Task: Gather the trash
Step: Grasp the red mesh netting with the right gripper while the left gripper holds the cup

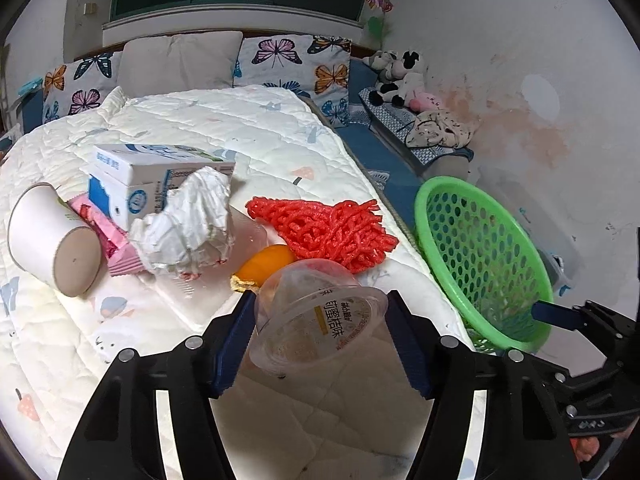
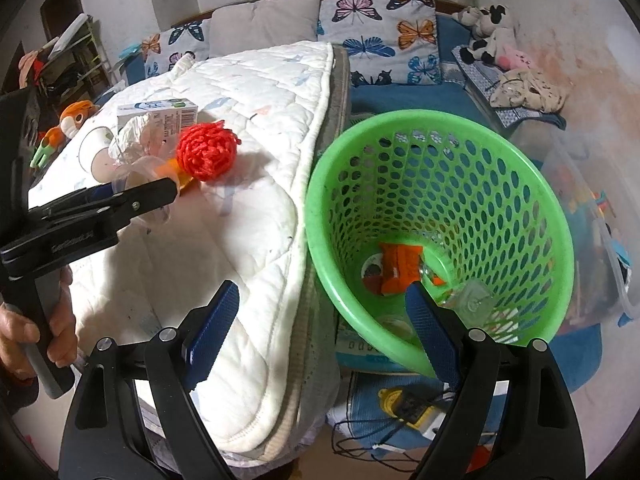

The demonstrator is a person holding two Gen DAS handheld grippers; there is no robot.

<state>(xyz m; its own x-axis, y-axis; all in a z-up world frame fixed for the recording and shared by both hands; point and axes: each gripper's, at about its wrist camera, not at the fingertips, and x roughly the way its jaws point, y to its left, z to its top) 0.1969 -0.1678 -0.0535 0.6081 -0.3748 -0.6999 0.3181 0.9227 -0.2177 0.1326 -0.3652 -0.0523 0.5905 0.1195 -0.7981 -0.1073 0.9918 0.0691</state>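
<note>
My left gripper [image 1: 321,306] is shut on a clear plastic cup [image 1: 316,316] with a printed lid, held just above the white quilt [image 1: 240,132]. Behind it lie an orange peel [image 1: 266,262], a red foam net [image 1: 328,228], crumpled white paper [image 1: 188,220], a milk carton [image 1: 152,176], a pink wrapper [image 1: 116,240] and a tipped paper cup [image 1: 52,236]. My right gripper [image 2: 322,302] is open, its right finger inside the rim of the green basket [image 2: 440,184], which holds an orange wrapper [image 2: 398,268] and clear plastic [image 2: 470,300].
The basket [image 1: 480,248] hangs beside the bed's right edge. Butterfly pillows [image 1: 292,64] and plush toys [image 1: 400,76] sit at the head of the bed. A clear storage box [image 2: 592,208] and cables [image 2: 400,432] are on the floor by the wall.
</note>
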